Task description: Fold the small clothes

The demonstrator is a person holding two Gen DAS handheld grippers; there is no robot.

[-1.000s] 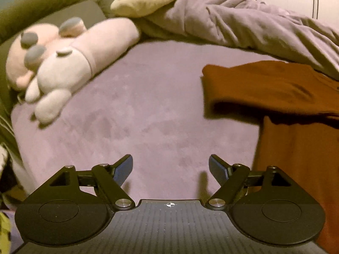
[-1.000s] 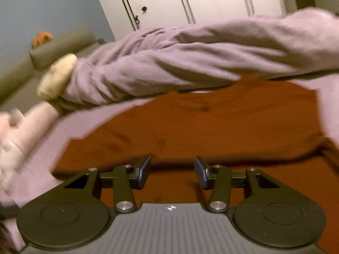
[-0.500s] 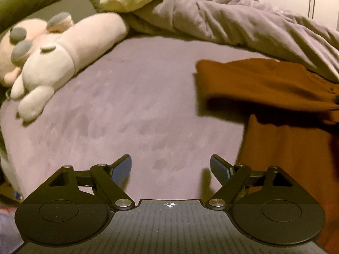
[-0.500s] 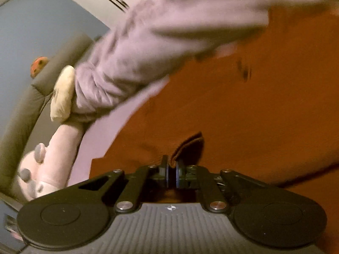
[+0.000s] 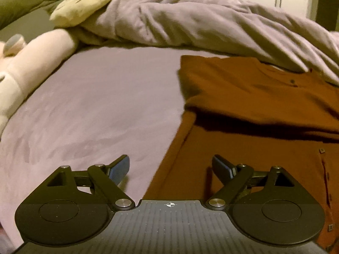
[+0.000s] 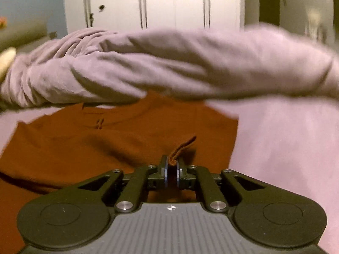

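The rust-brown shirt (image 6: 127, 139) lies partly folded on the bed (image 5: 95, 105) — the right gripper (image 6: 172, 169) pinches a fold of it, the left gripper (image 5: 170, 167) gapes wide, holding nothing.

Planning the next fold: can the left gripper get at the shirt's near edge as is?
Probably yes. The left gripper is open, the shirt edge lies between its jaws, nothing in between.

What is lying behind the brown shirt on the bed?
Behind the brown shirt lies a bunched lilac blanket, whose front edge overlaps the shirt's collar end. White wardrobe doors stand beyond. What the blanket covers cannot be seen. The right gripper pinches a shirt fold.
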